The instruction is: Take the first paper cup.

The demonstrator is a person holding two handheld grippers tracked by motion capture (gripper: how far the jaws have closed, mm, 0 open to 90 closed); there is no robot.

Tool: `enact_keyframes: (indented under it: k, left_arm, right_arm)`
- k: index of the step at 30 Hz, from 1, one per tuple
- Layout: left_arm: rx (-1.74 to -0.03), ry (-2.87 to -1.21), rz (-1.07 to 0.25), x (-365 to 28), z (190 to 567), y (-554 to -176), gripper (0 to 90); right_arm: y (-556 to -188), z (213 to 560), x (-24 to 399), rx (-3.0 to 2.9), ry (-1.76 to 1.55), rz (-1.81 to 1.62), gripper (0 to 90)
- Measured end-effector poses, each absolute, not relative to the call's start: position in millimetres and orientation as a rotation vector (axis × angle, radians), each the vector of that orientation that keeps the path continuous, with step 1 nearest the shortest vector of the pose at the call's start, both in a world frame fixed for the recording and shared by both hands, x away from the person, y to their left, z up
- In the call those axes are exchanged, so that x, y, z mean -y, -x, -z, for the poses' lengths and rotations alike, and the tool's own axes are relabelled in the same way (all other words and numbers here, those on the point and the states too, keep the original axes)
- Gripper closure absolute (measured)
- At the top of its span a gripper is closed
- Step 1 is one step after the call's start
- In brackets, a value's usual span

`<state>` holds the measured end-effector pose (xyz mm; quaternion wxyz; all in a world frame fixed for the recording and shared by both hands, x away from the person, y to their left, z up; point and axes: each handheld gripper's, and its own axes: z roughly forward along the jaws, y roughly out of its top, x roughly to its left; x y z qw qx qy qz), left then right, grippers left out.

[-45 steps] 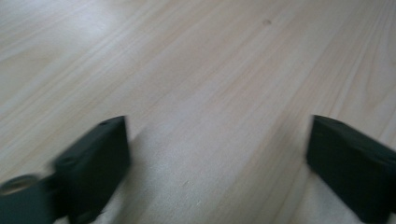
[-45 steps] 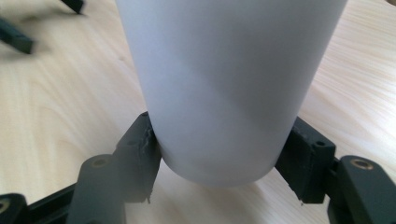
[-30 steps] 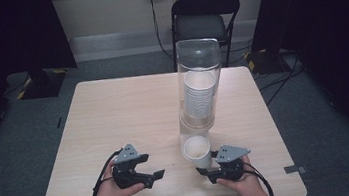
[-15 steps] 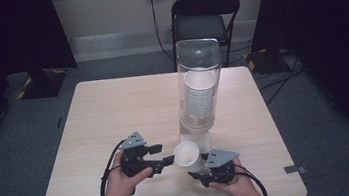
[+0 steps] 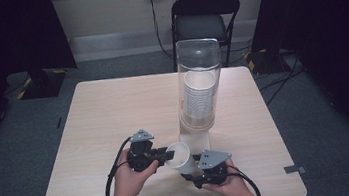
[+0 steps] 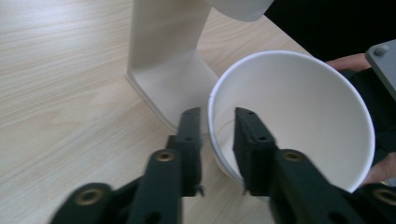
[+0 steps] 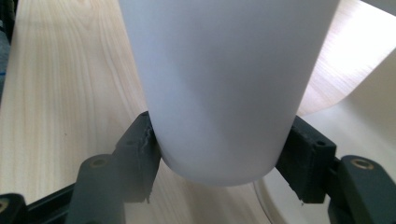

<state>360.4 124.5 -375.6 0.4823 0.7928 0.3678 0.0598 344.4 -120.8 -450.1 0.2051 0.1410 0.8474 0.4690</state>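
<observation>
The white paper cup (image 5: 179, 157) now hangs between the two hands near the front of the table (image 5: 113, 110), just in front of the base of the clear cup dispenser (image 5: 200, 87). A second ago it sat at the foot of the dispenser with only the right gripper (image 5: 196, 168) near it; since then it has been tipped so its mouth faces the person's left hand.

The right gripper clamps the cup's lower body, one black jaw on each side (the right gripper view shows the wall (image 7: 224, 88) wedged tight between the pads). The left gripper (image 5: 167, 154) has come across from the left and its jaws have just been closing: one jaw is inside the mouth and one outside, straddling the rim (image 6: 212, 116). In the left gripper view a sliver of gap seems to remain beside the wall, so whether the pads already bite cannot be told for certain.

This looks like a hand-over in its middle, with both tools on one cup. The right hand's release should wait until the rim pinch is firm, since thin paper can buckle or slip.
</observation>
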Motion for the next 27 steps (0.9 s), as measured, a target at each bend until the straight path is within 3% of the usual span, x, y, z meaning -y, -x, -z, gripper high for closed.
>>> enact_keyframes:
  k: [2,7,8,12,17,27]
  left_arm:
    - [-0.931,-1.950,-0.137,-124.8,376.6,-362.3,82.6]
    - [-0.964,-1.949,-0.110,-127.2,377.3,-365.1,86.3]
    - [-0.978,-1.943,-0.096,-128.9,376.6,-366.1,87.0]
    - [-1.023,-1.947,-0.092,-137.3,377.1,-370.8,87.2]
    - [-1.098,-1.932,-0.084,-155.8,379.0,-378.5,87.1]
    - [-1.320,-1.833,-0.197,-214.5,377.2,-411.3,86.8]
  right_arm:
    - [-344.8,451.6,118.2,-2.374,-0.391,-1.287,36.2]
    - [-344.5,453.1,115.2,-2.373,-0.389,-1.267,35.4]
    - [-345.2,452.8,114.6,-2.367,-0.405,-1.276,31.5]
    - [-347.7,452.1,115.3,-2.346,-0.452,-1.271,25.6]
    - [-346.7,450.5,118.9,-2.344,-0.454,-1.251,24.8]
    - [-351.3,445.9,135.3,-2.298,-0.538,-1.288,25.0]
